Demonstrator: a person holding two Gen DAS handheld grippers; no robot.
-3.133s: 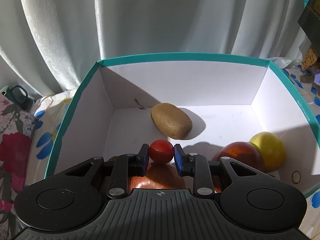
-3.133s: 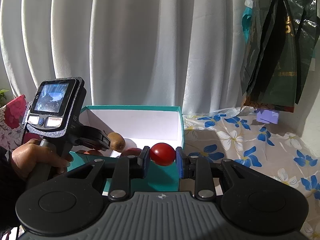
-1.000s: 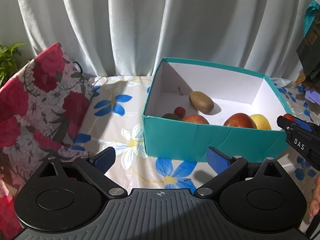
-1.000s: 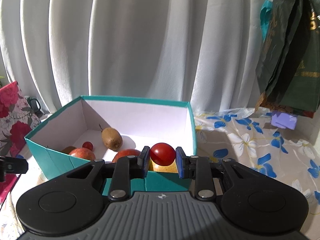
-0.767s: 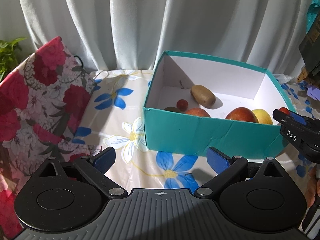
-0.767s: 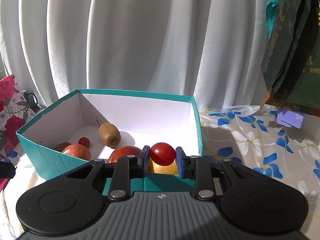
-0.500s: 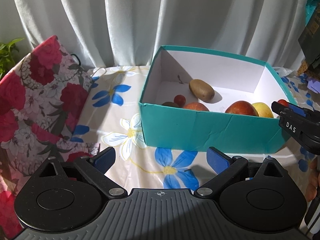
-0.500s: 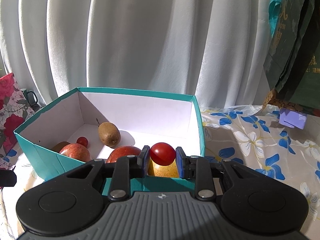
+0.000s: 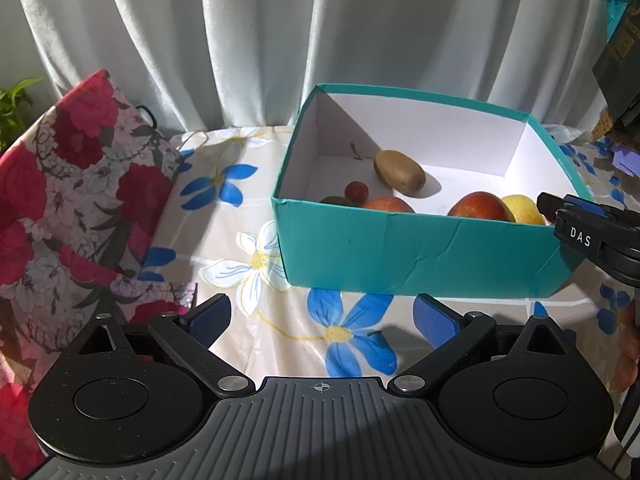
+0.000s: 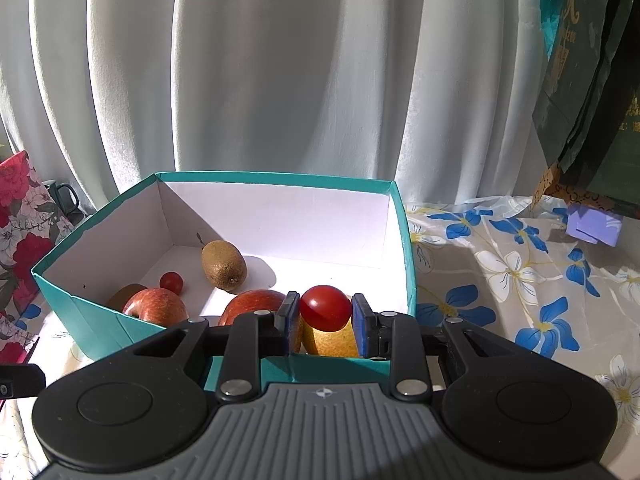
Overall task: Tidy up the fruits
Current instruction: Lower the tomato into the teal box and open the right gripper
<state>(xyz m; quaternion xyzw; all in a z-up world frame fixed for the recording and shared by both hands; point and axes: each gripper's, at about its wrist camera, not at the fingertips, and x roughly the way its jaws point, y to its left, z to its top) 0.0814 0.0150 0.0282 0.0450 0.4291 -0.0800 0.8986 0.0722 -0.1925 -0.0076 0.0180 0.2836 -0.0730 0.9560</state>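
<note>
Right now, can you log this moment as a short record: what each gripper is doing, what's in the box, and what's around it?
left gripper: open, empty, over the tablecloth in front of the box
right gripper: shut on a cherry tomato, at the box's near wall
box: teal, open top, white inside
in box: kiwi, small tomato, two apples, yellow fruit
left of box: floral bag

Our left tool (image 9: pixel 320 316) hangs wide open over the flowered worktop (image 9: pixel 248 208). Ahead we see a teal box (image 9: pixel 400 252) holding a kiwi (image 9: pixel 399 177) and apples (image 9: pixel 480 207).
</note>
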